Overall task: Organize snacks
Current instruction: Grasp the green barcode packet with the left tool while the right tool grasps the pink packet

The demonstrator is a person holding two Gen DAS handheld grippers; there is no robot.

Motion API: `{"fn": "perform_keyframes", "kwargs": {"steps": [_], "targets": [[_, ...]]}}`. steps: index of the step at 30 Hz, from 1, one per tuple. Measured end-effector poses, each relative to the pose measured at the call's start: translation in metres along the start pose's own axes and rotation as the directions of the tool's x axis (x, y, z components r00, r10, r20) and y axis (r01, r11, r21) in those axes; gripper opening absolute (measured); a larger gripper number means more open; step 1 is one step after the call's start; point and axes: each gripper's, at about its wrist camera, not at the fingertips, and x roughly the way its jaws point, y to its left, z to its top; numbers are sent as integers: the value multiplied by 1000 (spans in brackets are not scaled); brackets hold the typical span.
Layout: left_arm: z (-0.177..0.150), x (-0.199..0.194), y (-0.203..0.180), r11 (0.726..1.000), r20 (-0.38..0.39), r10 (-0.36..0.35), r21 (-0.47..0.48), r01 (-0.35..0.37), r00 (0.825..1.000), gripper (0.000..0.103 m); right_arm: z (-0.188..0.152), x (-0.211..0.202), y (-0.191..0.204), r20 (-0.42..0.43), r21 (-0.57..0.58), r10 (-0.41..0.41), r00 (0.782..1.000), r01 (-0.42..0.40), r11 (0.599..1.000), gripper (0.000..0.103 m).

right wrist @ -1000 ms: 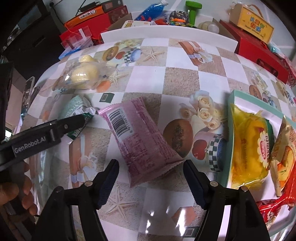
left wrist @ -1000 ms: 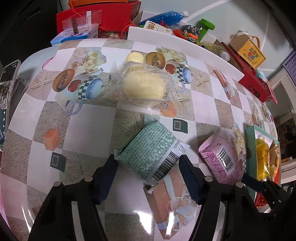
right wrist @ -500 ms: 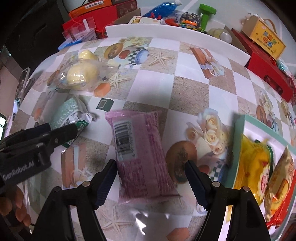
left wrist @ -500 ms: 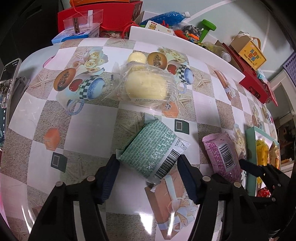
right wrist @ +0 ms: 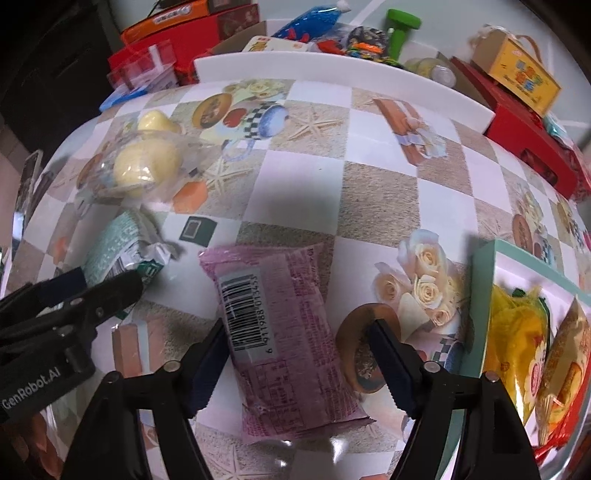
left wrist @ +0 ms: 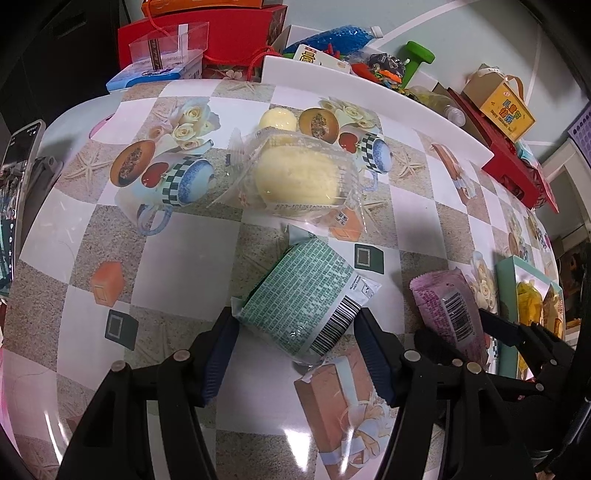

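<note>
A green snack pack (left wrist: 306,299) lies on the patterned table between the fingers of my left gripper (left wrist: 295,332), which is open around its near end. A pink snack pack (right wrist: 280,332) lies between the fingers of my right gripper (right wrist: 299,347), also open around it. The pink pack also shows in the left wrist view (left wrist: 448,310), and the green pack in the right wrist view (right wrist: 118,251). A clear bag with a yellow bun (left wrist: 295,173) lies farther back. A teal tray (right wrist: 484,295) at the right holds yellow and orange snack bags (right wrist: 517,332).
A white board (left wrist: 369,92) edges the table's far side. Behind it stand red boxes (left wrist: 207,33), a yellow carton (left wrist: 506,107), a green dumbbell (left wrist: 417,55) and toys. A phone on a stand (left wrist: 18,155) is at the left edge.
Both grippers have moved forward over their packs, so each pack now lies deeper between the fingers. The left fingers have narrowed slightly toward the green pack. The packs lie where they were.
</note>
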Motion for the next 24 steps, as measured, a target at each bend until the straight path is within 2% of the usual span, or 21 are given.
{"fn": "perform_keyframes", "kwargs": {"steps": [1,2,3,14,24], "targets": [[0,0,0,1000,1,0,-2,0,1000,65,0,-1,-1,9,10,7,1000,-7,1000,63],[0,0,0,1000,2,-1,-4,1,1000,64,-1,-3,-3,17,15,10,1000,-10,1000,50],[1,0,0,1000,2,-2,-5,2,1000,62,-2,-5,-3,23,18,9,1000,-9,1000,45],[4,-14,-7,1000,38,-18,12,18,999,58,-9,-25,-27,90,116,64,994,-74,990,42],[9,-37,-21,999,104,-32,43,28,994,53,-17,-61,-43,170,155,73,983,-100,983,42]]}}
